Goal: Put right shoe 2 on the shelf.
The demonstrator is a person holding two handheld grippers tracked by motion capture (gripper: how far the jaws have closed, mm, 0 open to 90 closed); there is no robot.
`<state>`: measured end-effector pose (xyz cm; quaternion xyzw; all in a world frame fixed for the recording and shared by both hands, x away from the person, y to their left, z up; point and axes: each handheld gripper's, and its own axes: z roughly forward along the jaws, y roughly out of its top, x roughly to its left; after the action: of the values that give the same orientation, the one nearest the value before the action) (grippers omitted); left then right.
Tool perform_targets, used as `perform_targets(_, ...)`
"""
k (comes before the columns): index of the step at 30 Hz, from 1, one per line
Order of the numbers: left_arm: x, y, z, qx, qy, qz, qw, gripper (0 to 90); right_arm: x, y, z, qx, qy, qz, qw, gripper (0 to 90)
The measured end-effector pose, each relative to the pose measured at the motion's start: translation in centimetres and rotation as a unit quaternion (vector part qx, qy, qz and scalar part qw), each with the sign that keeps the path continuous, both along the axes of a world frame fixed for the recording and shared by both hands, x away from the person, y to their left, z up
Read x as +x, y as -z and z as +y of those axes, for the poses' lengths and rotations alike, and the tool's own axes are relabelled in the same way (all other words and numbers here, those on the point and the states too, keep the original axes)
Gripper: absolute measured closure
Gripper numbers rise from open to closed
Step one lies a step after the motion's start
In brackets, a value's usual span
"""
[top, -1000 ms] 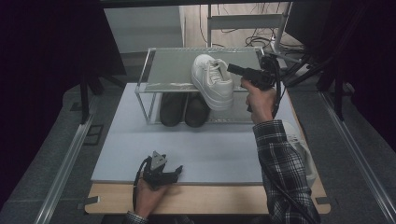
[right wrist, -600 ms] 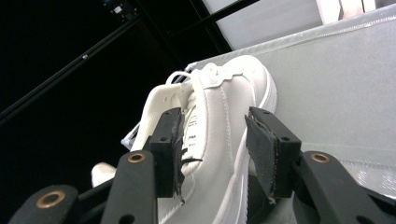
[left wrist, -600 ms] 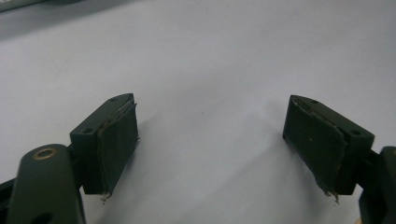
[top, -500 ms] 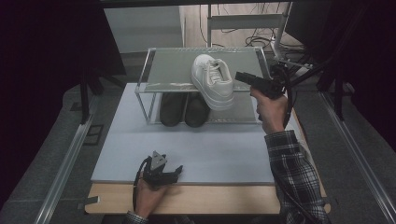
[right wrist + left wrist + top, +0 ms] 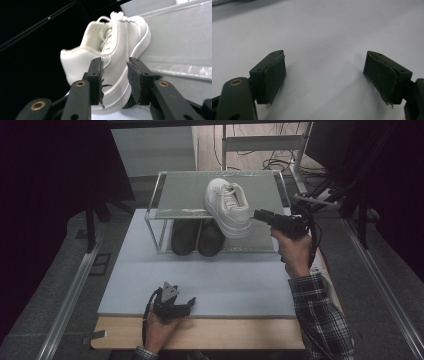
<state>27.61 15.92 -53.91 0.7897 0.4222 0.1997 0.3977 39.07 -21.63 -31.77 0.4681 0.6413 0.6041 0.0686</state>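
White sneaker [image 5: 228,207] on rack [image 5: 182,210], right claw [image 5: 115,75] narrowly parted beside it, left claw [image 5: 324,75] spread wide

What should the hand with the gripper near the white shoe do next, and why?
Probably ease the right gripper forward onto the white shoe's heel side. Its jaws stand apart with a narrow gap, just short of the shoe, which hangs over the front edge of the rack's top shelf. The left gripper rests open on the mat.

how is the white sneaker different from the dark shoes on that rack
The white sneaker sits alone on the rack's top shelf, heel overhanging the front edge; the dark shoes stand paired underneath. The right gripper points at the sneaker, not the dark shoes. All point their toes away from the person.
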Motion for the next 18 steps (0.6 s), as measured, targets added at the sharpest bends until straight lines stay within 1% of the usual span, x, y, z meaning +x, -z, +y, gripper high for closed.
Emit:
perform_targets(4,0.0,0.0,0.0,0.0,0.0,0.0,1.0,17.7,-0.6,0.4,0.0,-0.007,-0.01,0.0,0.9999,68.9)
perform_targets(5,0.0,0.0,0.0,0.0,0.0,-0.001,1.0,17.7,-1.0,0.8,0.0,-0.01,-0.013,-0.002,0.9999,73.0)
perform_targets(7,0.0,0.0,0.0,0.0,0.0,-0.001,1.0,17.7,-1.3,1.2,0.1,-0.011,-0.022,-0.002,0.9997,76.3)
perform_targets(8,0.0,0.0,0.0,0.0,0.0,-0.001,1.0,17.7,-1.3,1.2,0.1,-0.011,-0.022,-0.002,0.9997,76.3)
perform_targets(10,0.0,0.0,0.0,0.0,0.0,-0.001,1.0,17.7,-1.6,1.7,0.3,-0.016,-0.03,0.001,0.9994,80.6)
perform_targets(11,0.0,0.0,0.0,0.0,0.0,-0.001,1.0,17.7,-1.8,2.1,0.5,-0.02,-0.034,0.002,0.9992,84.3)
perform_targets(12,0.0,0.0,0.0,0.0,0.0,-0.001,1.0,17.7,-1.8,2.1,0.5,-0.02,-0.034,0.002,0.9992,84.3)
perform_targets(14,0.0,0.0,0.0,-0.001,0.0,-0.001,1.0,17.7,-2.1,2.7,0.8,-0.027,-0.043,0.005,0.9987,89.4)
perform_targets(18,0.0,0.0,0.0,-0.001,0.0,-0.001,1.0,17.7,-2.3,3.4,1.1,-0.031,-0.053,0.008,0.9981,89.7)
